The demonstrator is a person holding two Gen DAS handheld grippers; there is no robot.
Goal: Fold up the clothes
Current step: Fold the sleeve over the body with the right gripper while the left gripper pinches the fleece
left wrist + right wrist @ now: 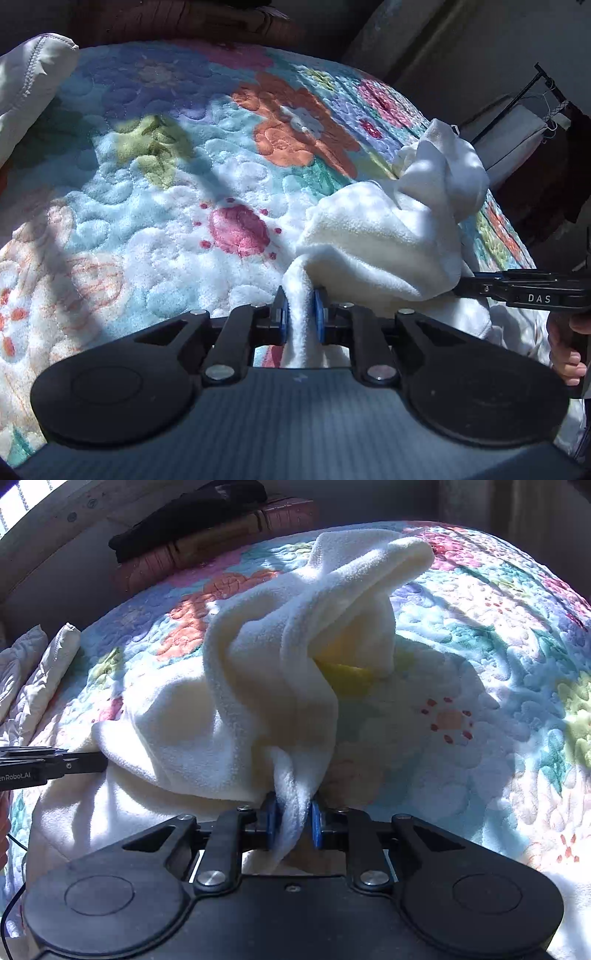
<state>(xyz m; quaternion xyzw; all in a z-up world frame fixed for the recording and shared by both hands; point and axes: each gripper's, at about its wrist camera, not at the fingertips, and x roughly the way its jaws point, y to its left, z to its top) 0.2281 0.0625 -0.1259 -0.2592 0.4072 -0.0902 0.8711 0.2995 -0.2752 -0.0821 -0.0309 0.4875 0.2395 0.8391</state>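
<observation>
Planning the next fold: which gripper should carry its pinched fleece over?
Left gripper, probably: bare floral quilt lies ahead of it, while the bunched white fleece garment blocks the right gripper.

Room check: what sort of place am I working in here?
Most likely a bedroom. The white fleece garment lies on a bed under a flowered quilt, white padded bedding sits at its edge, and a wooden headboard or frame stands beyond.

Fleece garment (258,686) bunched on quilt (480,664); one edge between left gripper (301,314) pads, another between right gripper (293,821) pads. Books (207,542) behind quilt, pillow (29,81) far left.
</observation>
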